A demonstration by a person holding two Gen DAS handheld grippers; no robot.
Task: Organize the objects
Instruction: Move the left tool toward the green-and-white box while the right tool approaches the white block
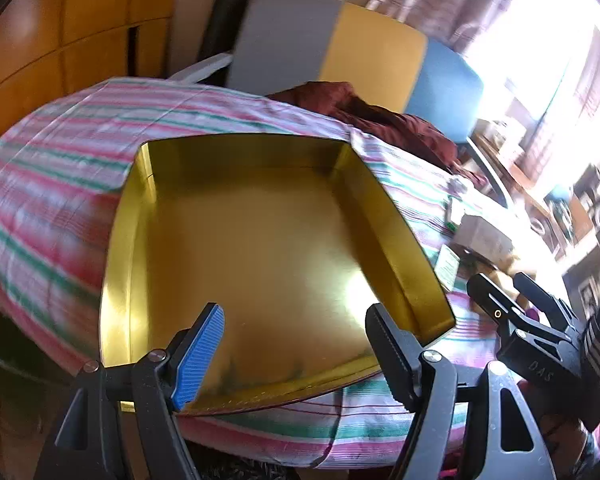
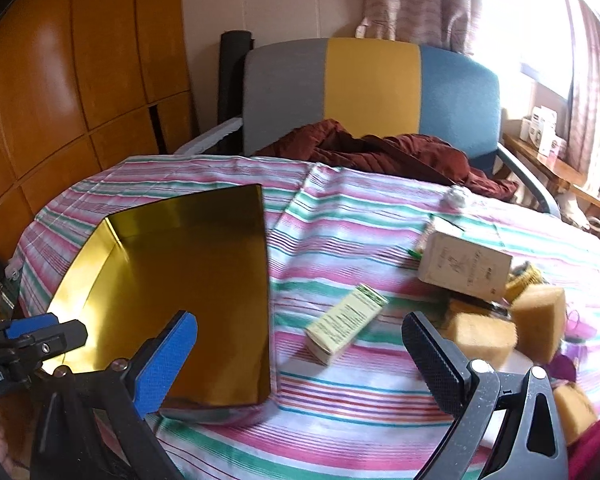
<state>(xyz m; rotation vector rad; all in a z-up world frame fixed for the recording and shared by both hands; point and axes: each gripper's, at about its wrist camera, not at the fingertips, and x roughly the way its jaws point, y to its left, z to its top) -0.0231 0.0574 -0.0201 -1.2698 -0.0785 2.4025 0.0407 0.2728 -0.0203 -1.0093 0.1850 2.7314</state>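
An empty gold tin box [image 1: 260, 248] lies on a striped tablecloth [image 1: 60, 152]; it also shows in the right wrist view [image 2: 188, 276] at the left. My left gripper [image 1: 296, 352] is open and empty over the box's near edge. My right gripper [image 2: 300, 356] is open and empty, just above the cloth to the right of the box; it also shows in the left wrist view [image 1: 516, 296]. A pale green carton [image 2: 344, 324] lies between the right gripper's fingers, further off. A white box [image 2: 464, 268] and yellow sponges [image 2: 536, 324] lie to the right.
A maroon cloth [image 2: 380, 152] lies at the table's far edge before a grey, yellow and blue chair [image 2: 368, 84]. A crumpled white scrap [image 2: 456, 196] lies near it. Wooden cabinets [image 2: 60, 92] stand at the left. A cluttered shelf [image 2: 548, 152] sits by the window.
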